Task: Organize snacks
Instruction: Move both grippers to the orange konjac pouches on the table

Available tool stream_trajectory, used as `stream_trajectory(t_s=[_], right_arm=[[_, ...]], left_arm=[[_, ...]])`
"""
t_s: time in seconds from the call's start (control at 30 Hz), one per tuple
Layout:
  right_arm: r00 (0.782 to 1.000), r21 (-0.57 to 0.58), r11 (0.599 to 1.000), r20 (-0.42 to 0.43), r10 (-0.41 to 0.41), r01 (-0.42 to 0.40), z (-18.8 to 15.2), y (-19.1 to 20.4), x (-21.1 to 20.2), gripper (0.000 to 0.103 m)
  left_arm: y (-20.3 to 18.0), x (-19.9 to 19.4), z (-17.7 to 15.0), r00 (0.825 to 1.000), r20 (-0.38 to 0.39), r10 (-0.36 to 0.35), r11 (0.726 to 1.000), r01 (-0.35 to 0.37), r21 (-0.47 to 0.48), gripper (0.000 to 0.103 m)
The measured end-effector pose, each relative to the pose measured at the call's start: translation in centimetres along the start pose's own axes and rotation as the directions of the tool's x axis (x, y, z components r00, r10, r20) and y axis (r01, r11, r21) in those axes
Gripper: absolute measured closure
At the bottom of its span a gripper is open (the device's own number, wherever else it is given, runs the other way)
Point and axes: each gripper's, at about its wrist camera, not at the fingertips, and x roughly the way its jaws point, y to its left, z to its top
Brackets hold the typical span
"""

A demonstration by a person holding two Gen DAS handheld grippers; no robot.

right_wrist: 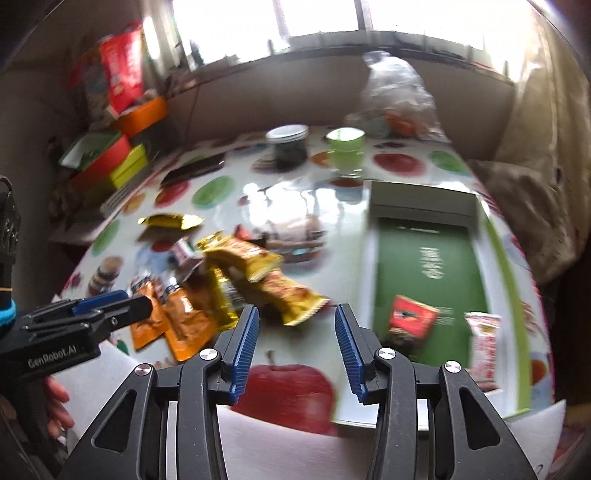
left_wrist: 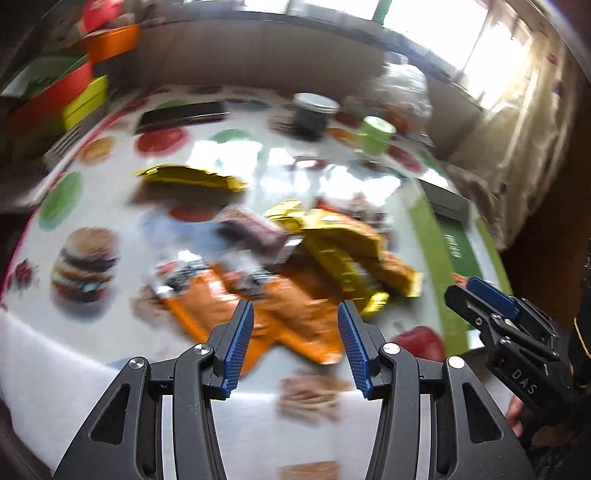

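right wrist: right claw (right_wrist: 297, 347) released, empty; left claw (left_wrist: 295, 343) released over snack pile (left_wrist: 295, 266).

A home dining corner: food-print oilcloth covers the worktop (right_wrist: 314, 199), curtain (right_wrist: 546, 155) beside bright windows (right_wrist: 229, 22).

Your right gripper (right_wrist: 297, 345) hangs over the glossy food-print tablecloth (right_wrist: 295, 206), its blue ribbed fingers (right_wrist: 245, 350) apart, nothing between them, a printed red apple below. Just past the fingertips sprawls a heap of yellow and orange snack packets (right_wrist: 236, 280). To the right, the shallow green-lined box (right_wrist: 424, 266) holds a red packet (right_wrist: 410, 321) and a pale red-and-white one (right_wrist: 484, 347). Your left gripper (right_wrist: 110, 308) pokes in from the left edge.
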Motion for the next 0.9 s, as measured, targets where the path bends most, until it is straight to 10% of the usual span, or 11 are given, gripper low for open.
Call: stream_trajectory(t_s=[0.5, 0.9], right_arm=[[0.982, -0.226, 0.961, -0.141, 0.130, -0.159, 1.3, 9.2, 6.5, 0.048], [0.964, -0.373, 0.911, -0.255, 0.080, -0.175, 0.6, 11.7, 10.1, 0.043]], left_arm=[[8.5, -0.1, -1.3, 1.000, -0.021, 0.020, 0.989, -0.023, -0.149, 0.054], [10.9, 1.0, -0.9, 0.999, -0.039, -0.004, 0.981, -0.004, -0.195, 0.054]])
